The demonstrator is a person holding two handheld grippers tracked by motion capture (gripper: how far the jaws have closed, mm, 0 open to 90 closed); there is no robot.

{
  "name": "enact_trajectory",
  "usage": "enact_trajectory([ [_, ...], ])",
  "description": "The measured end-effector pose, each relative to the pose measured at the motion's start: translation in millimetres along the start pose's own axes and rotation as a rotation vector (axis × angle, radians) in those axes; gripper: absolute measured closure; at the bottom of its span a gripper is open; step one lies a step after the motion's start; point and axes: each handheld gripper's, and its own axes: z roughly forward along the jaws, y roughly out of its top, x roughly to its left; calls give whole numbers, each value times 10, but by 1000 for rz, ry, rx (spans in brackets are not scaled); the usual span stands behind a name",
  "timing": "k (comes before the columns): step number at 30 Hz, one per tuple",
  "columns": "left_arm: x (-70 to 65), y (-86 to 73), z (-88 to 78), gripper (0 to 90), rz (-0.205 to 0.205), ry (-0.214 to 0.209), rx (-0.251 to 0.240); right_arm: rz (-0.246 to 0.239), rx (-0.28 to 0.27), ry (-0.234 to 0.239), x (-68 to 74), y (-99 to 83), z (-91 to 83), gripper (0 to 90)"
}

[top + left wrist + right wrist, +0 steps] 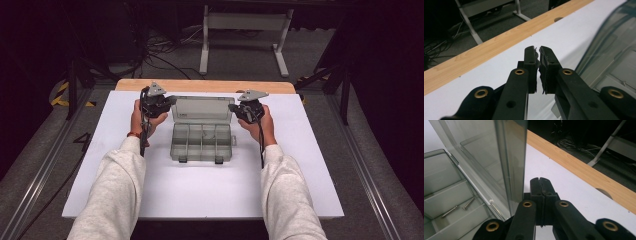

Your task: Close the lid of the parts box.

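Left gripper: left gripper [169,101] is held at the left end of the box's raised lid [202,109], at the lid's upper corner; in the left gripper view its jaws are clenched nearly together with a thin slit between the pads and nothing caught in it, and the lid curves away just beside them without touching.
Right gripper: right gripper [234,107] sits at the right end of the lid; in the right gripper view its jaws are clenched tight, pad against pad, grasping nothing, with the lid's edge [510,162] standing just beside them; I cannot tell whether it touches.
Hands: left hand [142,120] and right hand [262,125] each grip a tool body on either side of the box, sleeves coming in from the near edge of the table.
Box: clear grey plastic box [201,142] lies open in the middle of the white table top [200,190], lid standing up at its far side, two latches on its near edge.
Compartments: dividers split the box tray into several bays.
Screws: two screws [456,208] lie in one bay near the lid hinge, close together, as seen in the right gripper view.
Table edge: wooden strip [205,85] runs behind the box, along the far edge of the white top.
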Motion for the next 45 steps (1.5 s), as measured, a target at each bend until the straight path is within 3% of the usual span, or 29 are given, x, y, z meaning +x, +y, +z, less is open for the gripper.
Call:
enact_trajectory([
  [13,-49,-19,-107,864,29,-44,1,7,9,0,73,29,-31,900],
  [20,-54,-27,-177,895,43,-74,-8,31,-20,24,75,37,-100,900],
  [28,-81,-47,-300,899,60,-120,-26,10,-25,40,105,45,-185,900],
  [45,-221,-121,-458,899,122,-131,-23,-20,-23,78,215,-12,-288,900],
])
